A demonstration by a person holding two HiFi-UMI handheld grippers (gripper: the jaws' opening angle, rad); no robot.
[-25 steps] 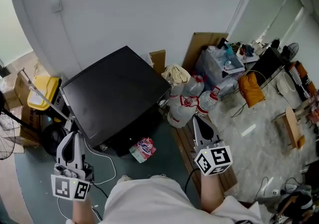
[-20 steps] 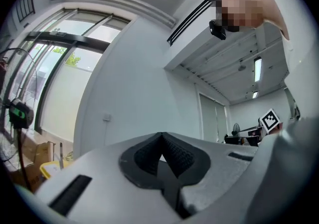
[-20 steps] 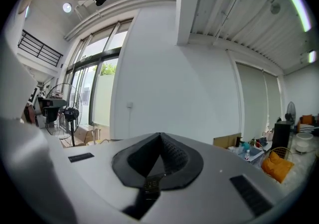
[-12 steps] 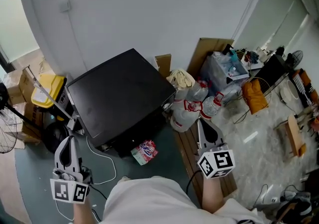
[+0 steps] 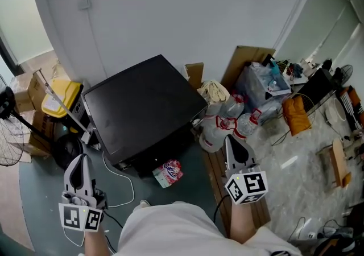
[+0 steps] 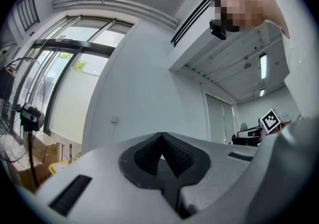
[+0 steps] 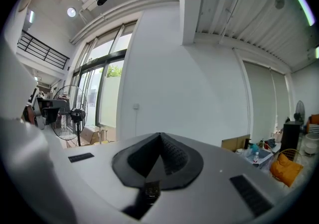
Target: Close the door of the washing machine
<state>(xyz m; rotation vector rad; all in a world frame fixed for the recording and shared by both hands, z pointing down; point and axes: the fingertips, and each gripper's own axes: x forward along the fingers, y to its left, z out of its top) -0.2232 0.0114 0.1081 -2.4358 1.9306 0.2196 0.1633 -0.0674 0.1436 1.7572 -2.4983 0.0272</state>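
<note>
1. The washing machine [image 5: 142,107] is seen on the floor against the white wall [image 5: 187,10], with its dark top lying flat.
2. The left gripper [image 5: 83,158] is held apart from the machine's near left corner, with its fingers pressed together and nothing between them.
3. The right gripper [image 5: 230,142] is held to the machine's right, near the water bottles [image 5: 219,129], with its fingers likewise together and empty.

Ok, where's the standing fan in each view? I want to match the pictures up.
Head view: the standing fan is cut off by the left edge, past halfway down.
Left gripper view: far left, a little past halfway down.
Right gripper view: left of centre, a little past halfway down.
Shared landmark: the small wall plate on the white wall, also seen at and.
</note>
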